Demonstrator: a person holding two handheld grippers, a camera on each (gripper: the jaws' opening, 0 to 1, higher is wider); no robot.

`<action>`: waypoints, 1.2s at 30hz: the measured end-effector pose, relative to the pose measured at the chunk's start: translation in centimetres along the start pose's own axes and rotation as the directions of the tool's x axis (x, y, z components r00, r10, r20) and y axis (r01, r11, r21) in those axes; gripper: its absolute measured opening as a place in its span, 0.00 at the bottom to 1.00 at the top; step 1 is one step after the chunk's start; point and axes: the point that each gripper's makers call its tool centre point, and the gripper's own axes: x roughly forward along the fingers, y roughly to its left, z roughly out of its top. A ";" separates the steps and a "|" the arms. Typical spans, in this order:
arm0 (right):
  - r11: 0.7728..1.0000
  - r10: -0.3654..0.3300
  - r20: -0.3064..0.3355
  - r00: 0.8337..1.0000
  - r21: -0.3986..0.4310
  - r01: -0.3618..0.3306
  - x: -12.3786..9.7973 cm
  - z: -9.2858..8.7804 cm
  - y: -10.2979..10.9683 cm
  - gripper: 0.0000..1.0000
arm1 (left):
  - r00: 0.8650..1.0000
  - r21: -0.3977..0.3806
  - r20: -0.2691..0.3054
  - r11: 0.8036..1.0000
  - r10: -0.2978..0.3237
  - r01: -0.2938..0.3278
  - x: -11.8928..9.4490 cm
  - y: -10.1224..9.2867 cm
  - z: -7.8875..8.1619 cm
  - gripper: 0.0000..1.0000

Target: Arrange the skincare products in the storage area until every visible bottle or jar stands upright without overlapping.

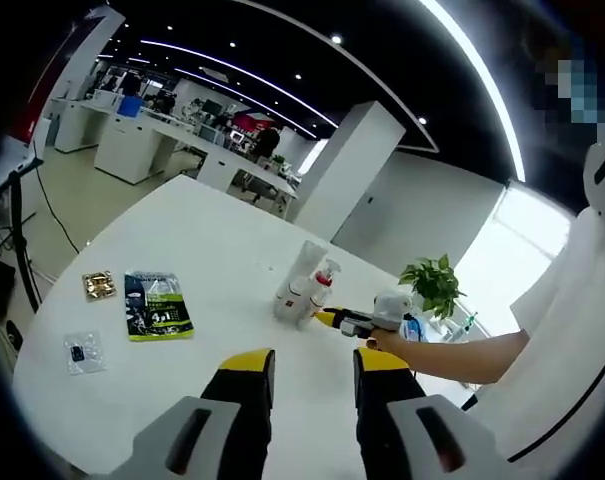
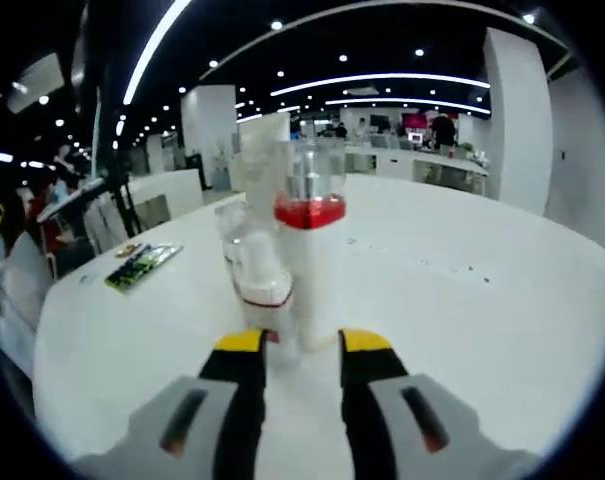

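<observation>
Rising from the bottom of the left gripper view, the left gripper holds its yellow-tipped jaws apart above the round white table, with nothing between them. In the right gripper view, the right gripper also stands open, its tips just in front of the cluster of white skincare bottles, not clamped on any of them.

The cluster stands upright near the middle of the table. Its nearest members are a short clear-capped bottle with a red band and a taller white bottle with a red collar under a clear cap; a taller white tube stands behind them. What is inside them cannot be told.

Farther left on the table lie a green and black sachet, a small gold packet and a clear plastic packet. Beyond the bottles, a green potted plant stands near the far edge.
</observation>
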 end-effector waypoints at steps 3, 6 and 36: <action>1.000 -0.009 0.000 1.000 0.009 0.009 -0.2 0.0 -0.3 0.27 | 1.000 0.002 -0.005 1.000 -0.004 0.004 0.1 -0.1 -0.2 0.32; 0.999 -0.021 0.008 1.000 0.034 0.021 -0.4 0.0 -0.8 0.27 | 1.000 0.000 -0.007 1.000 -0.003 0.003 0.0 -0.2 -0.3 0.32; 0.995 -0.024 -0.028 0.999 0.093 0.026 1.4 0.0 0.5 0.39 | 0.999 -0.021 -0.002 0.999 0.046 -0.046 -1.3 -0.3 -2.2 0.31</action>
